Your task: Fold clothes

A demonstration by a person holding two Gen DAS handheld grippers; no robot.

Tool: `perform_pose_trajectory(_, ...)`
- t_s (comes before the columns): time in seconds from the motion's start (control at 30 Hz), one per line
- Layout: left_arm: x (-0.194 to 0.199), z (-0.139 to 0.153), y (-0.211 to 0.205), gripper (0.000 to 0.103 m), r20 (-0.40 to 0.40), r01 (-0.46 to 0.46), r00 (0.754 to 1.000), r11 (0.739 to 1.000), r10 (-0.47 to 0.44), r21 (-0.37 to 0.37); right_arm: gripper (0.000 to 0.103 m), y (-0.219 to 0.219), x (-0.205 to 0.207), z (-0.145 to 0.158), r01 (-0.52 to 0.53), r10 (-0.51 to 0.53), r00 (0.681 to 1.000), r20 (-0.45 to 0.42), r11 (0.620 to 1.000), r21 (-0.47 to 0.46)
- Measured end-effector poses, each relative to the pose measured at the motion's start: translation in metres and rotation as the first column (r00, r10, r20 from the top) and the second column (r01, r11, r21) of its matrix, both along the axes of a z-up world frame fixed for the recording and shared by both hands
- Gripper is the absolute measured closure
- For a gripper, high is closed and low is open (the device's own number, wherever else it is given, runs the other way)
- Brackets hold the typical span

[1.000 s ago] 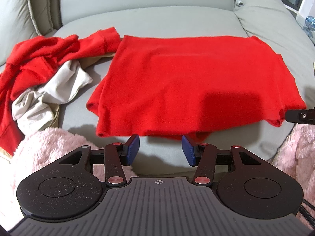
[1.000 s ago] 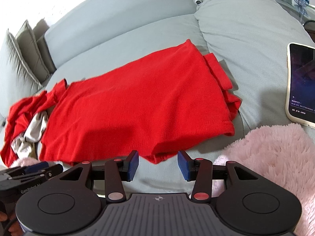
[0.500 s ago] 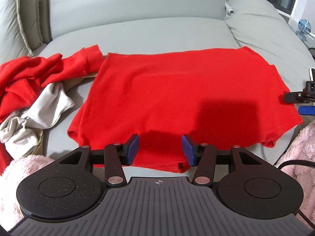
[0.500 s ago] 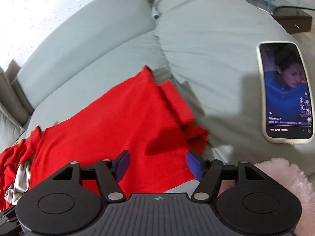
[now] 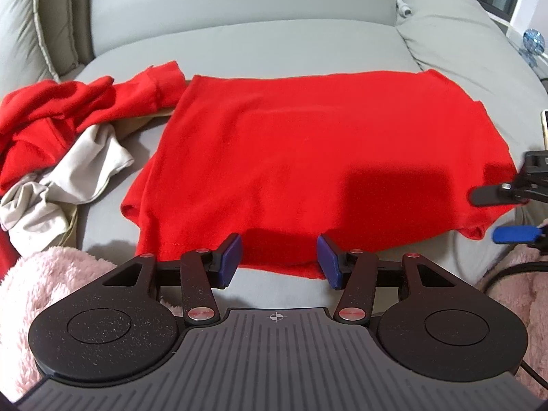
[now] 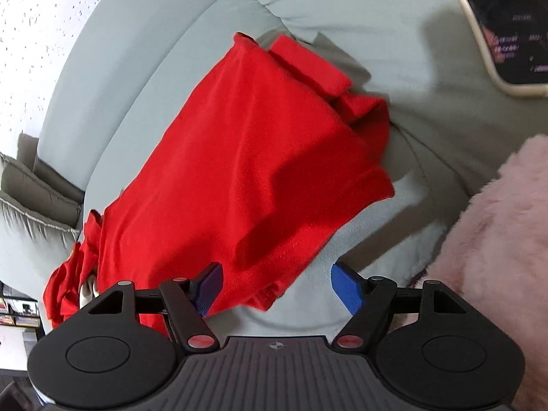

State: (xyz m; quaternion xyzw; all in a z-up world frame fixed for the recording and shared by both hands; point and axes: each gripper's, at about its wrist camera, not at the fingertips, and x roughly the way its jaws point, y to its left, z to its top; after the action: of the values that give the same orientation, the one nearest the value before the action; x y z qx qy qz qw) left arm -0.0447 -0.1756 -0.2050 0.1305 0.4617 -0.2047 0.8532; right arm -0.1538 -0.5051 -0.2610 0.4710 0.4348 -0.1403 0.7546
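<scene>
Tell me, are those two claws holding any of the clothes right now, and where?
Nothing is held. The left gripper stands open at the red shirt's near hem, the right gripper open over its corner.

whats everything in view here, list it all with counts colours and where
red garment: 1, red, spread flat on the sofa seat, near edge by both grippers
clothes pile: 1 heap, red and beige pieces, left of the spread garment
sofa: 1, grey-green, under everything
cushion: 1, grey-green with piped edge, far left corner of the sofa
fluffy fabric: pink, at the near edge on both sides
phone: 1, pale case, screen lit, on the sofa right of the garment
left gripper: 1, black with blue pads, open above the garment's near hem
right gripper: 1, black with blue pads, open, jaws just widened, garment's corner between the fingers, not clamped
</scene>
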Motion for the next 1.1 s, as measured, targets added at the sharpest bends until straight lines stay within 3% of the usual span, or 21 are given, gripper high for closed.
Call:
perform_pose_trajectory(0.07, -0.002, 0.001, 0.002, 0.048, 0.007, 0.0, 1.0, 1.0, 0.0, -0.005, 0.033, 0.0, -0.006, 0.0, 0.05, -0.049, 0.998, 0.046, 0.999, -0.012)
perform_pose_trajectory(0.13, -0.001, 0.001, 0.004, 0.048, 0.007, -0.005, 1.0, 1.0, 0.005, -0.009, 0.048, 0.003, -0.011, 0.006, 0.075, -0.068, 0.994, 0.088, 0.994, -0.076)
perform_pose_trajectory(0.27, -0.001, 0.0, 0.002, 0.048, 0.002, -0.004, 1.0, 1.0, 0.004, -0.006, 0.049, 0.003, -0.01, 0.006, 0.075, -0.065, 0.993, 0.1, 0.992, -0.101)
perform_pose_trajectory(0.47, -0.003, 0.0, 0.002, 0.048, 0.009, 0.008, 1.0, 1.0, -0.008, -0.004, 0.05, -0.006, -0.017, -0.001, 0.214, -0.202, 0.966, 0.161, 0.975, -0.064)
perform_pose_trajectory(0.53, -0.003, 0.0, 0.003, 0.048, 0.008, 0.005, 1.0, 1.0, -0.005, -0.005, 0.055, -0.004, -0.014, 0.003, 0.231, -0.197, 0.961, 0.196, 0.958, -0.17)
perform_pose_trajectory(0.67, -0.002, 0.001, 0.006, 0.048, 0.004, -0.005, 1.0, 1.0, 0.005, -0.014, 0.054, 0.0, -0.001, -0.001, 0.174, -0.125, 0.975, 0.182, 0.944, -0.282)
perform_pose_trajectory(0.93, -0.004, 0.002, 0.009, 0.048, -0.002, -0.005, 1.0, 1.0, 0.005, -0.021, 0.047, 0.01, 0.01, 0.004, 0.08, -0.028, 0.991, 0.132, 0.911, -0.405)
perform_pose_trajectory(0.97, -0.004, 0.002, 0.01, 0.048, -0.001, -0.005, 1.0, 1.0, 0.005, -0.025, 0.046, 0.013, 0.009, 0.012, 0.062, -0.024, 0.995, 0.099, 0.913, -0.402)
perform_pose_trajectory(1.03, -0.003, 0.003, 0.013, 0.046, -0.004, -0.011, 1.0, 0.999, 0.011, -0.033, 0.032, 0.015, 0.002, 0.026, 0.067, -0.059, 0.998, 0.036, 0.939, -0.337)
perform_pose_trajectory(1.1, -0.001, 0.002, 0.015, 0.044, -0.012, -0.027, 1.0, 0.999, 0.027, -0.036, 0.033, 0.013, -0.012, 0.04, 0.097, -0.078, 0.994, 0.082, 0.958, -0.271)
